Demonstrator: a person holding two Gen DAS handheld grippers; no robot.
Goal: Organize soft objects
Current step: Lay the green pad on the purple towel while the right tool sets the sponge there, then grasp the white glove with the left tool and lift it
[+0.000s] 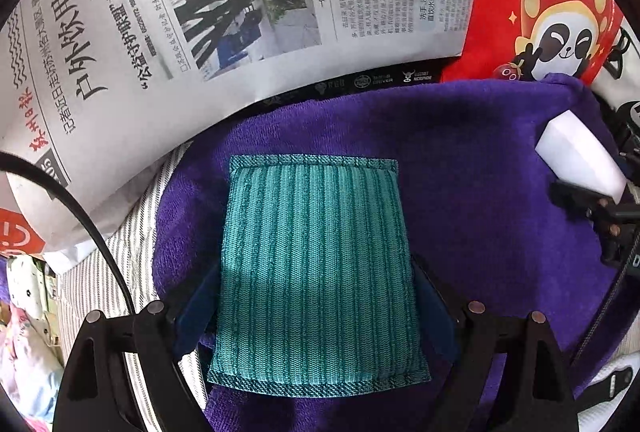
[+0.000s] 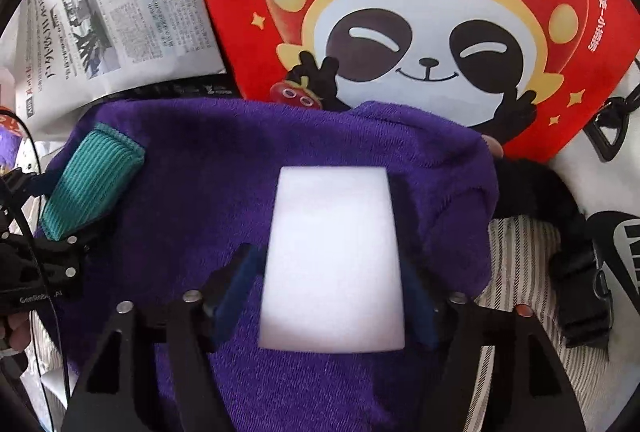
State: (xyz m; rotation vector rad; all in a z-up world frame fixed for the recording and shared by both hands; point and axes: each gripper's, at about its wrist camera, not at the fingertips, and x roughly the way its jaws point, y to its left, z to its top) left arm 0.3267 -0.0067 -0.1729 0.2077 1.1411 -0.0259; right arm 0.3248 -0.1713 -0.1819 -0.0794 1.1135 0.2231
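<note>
My left gripper (image 1: 316, 296) is shut on a teal ribbed cloth pad (image 1: 316, 264), its blue fingers pressing both long sides, just above a purple towel (image 1: 460, 192). My right gripper (image 2: 332, 284) is shut on a white foam sponge block (image 2: 334, 256) over the same purple towel (image 2: 200, 172). In the left wrist view the white sponge (image 1: 580, 160) shows at the right edge. In the right wrist view the teal pad (image 2: 92, 180) shows at the left, held by the other gripper.
A newspaper (image 1: 200, 12) lies behind the towel at the left. A red bag with a panda print (image 2: 420, 32) lies behind at the right. Striped fabric (image 2: 520, 256), a black strap with buckle (image 2: 576, 272) and floral cloth (image 1: 24, 332) surround the towel.
</note>
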